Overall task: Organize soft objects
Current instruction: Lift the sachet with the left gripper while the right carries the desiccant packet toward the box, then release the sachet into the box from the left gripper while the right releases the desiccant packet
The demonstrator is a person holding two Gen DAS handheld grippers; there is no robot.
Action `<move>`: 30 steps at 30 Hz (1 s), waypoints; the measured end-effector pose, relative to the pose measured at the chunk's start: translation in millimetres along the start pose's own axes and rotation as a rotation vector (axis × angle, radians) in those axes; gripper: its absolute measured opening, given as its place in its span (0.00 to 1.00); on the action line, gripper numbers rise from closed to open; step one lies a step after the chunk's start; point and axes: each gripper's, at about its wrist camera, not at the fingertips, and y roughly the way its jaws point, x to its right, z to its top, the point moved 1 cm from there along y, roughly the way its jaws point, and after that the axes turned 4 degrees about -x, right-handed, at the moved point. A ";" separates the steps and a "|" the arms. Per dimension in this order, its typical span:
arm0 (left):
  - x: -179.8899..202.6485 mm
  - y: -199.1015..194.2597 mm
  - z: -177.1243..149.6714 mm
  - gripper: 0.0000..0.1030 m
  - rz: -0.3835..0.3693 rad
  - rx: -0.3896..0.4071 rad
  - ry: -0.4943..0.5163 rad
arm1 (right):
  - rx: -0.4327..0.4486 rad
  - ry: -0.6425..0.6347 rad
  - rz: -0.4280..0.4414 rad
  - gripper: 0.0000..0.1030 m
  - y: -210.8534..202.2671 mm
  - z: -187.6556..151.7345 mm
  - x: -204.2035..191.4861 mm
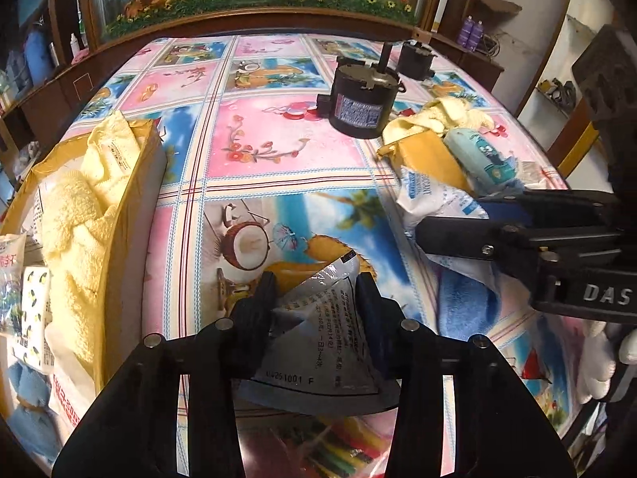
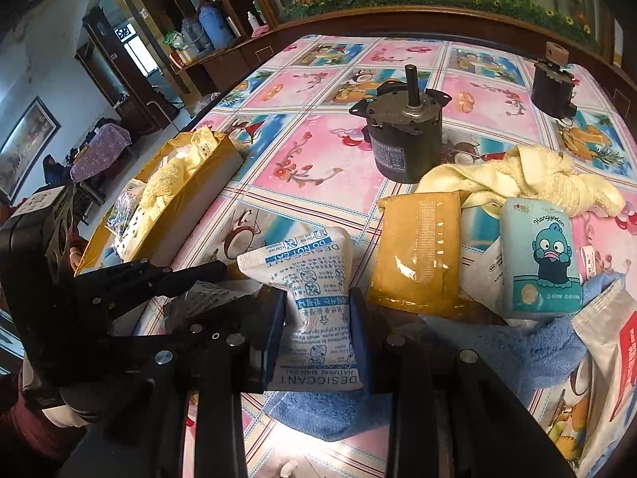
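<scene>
L tongs (image 1: 314,290) pinch sachet (image 1: 326,338); R tongs (image 2: 318,310) pinch desiccant (image 2: 314,302).

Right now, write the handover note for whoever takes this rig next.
Left gripper: closed on a silver foil sachet, above the tablecloth.
Right gripper: closed on a white desiccant pack.
Done: yellow towel and small packets already sit in the yellow box on the left.
Left: both held packs, plus the pile on the right: mustard pouch, Hangyodon tissue pack, second yellow towel, blue towel. The two motors are not soft.
</scene>
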 end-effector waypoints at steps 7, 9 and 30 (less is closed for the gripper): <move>-7.0 -47.7 -5.9 0.39 -0.097 0.100 -0.065 | 0.026 0.003 0.011 0.30 -9.4 -0.7 -7.0; -10.6 -63.3 -7.6 0.39 -0.110 0.130 -0.083 | 0.035 -0.001 0.016 0.30 -12.7 -0.1 -11.6; -178.1 -145.5 -75.1 0.40 0.087 0.264 -0.443 | 0.047 -0.147 0.183 0.30 -11.5 19.4 -141.0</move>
